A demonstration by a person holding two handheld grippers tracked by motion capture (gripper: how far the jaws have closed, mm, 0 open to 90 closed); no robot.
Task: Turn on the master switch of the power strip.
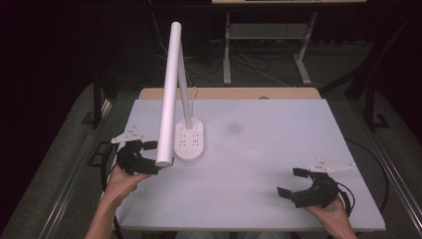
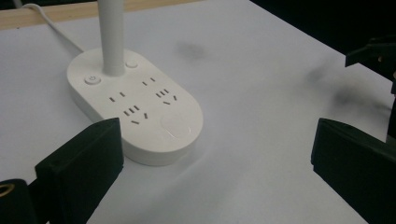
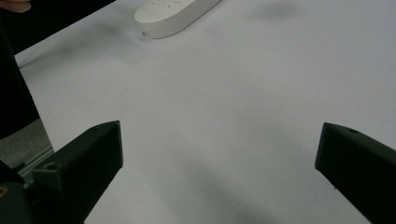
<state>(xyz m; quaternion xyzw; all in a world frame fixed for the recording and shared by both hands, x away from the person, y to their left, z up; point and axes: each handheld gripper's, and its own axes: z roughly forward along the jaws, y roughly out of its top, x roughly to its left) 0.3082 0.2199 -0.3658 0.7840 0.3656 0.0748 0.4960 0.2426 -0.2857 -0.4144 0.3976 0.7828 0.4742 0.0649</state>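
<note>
White desk (image 1: 259, 164) is carrying a white lamp base (image 1: 188, 141) with sockets at left; left hand-held gripper (image 1: 149, 158) is sitting open just beside it, right hand-held gripper (image 1: 293, 183) is resting open well apart.

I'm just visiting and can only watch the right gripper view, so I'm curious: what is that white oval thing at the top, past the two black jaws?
Observer: It is the base of a desk lamp. The left gripper view shows sockets and a power button on its top.
Operator: Where's the lamp part, then?
Observer: A thin post rises from the base. In the high view a long white lamp head slants down from the post's top.
Operator: Is anyone holding it?
Observer: The left gripper is open beside the head's lower end. I cannot tell whether they touch.
</note>
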